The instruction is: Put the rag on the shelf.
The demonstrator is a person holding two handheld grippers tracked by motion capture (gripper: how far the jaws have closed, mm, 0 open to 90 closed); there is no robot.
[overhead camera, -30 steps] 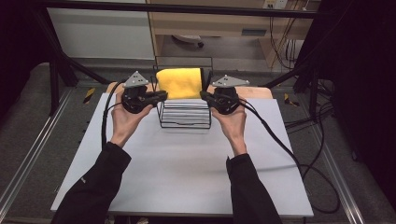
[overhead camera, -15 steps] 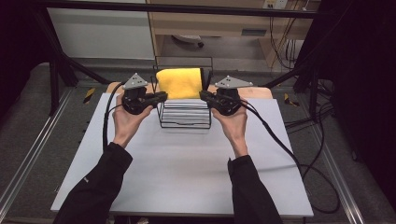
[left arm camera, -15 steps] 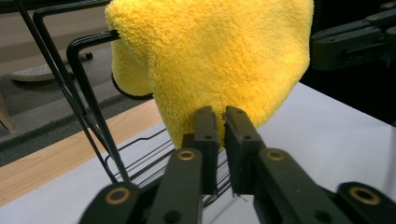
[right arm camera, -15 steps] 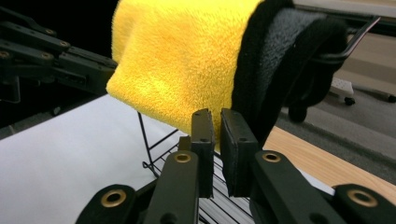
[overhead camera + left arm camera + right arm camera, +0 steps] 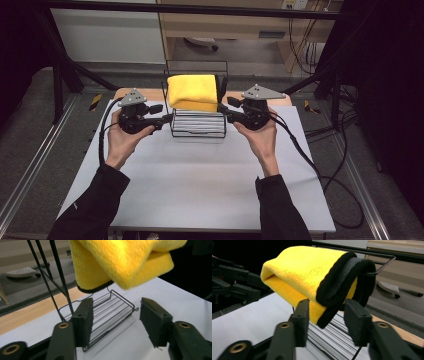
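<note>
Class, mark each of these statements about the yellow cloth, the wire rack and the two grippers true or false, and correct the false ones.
1. The yellow cloth hangs over the top of the wire rack. True.
2. The left gripper is shut on the cloth. False: its jaws stand open, below the cloth, by the rack's lower tray.
3. The right gripper has its jaws open on either side of the cloth's black-edged end. True.
4. The rack stands on bare wood. False: it stands on the white sheet covering the table.
5. The cloth is yellow on both faces. False: the right gripper view shows a grey inner face.
</note>
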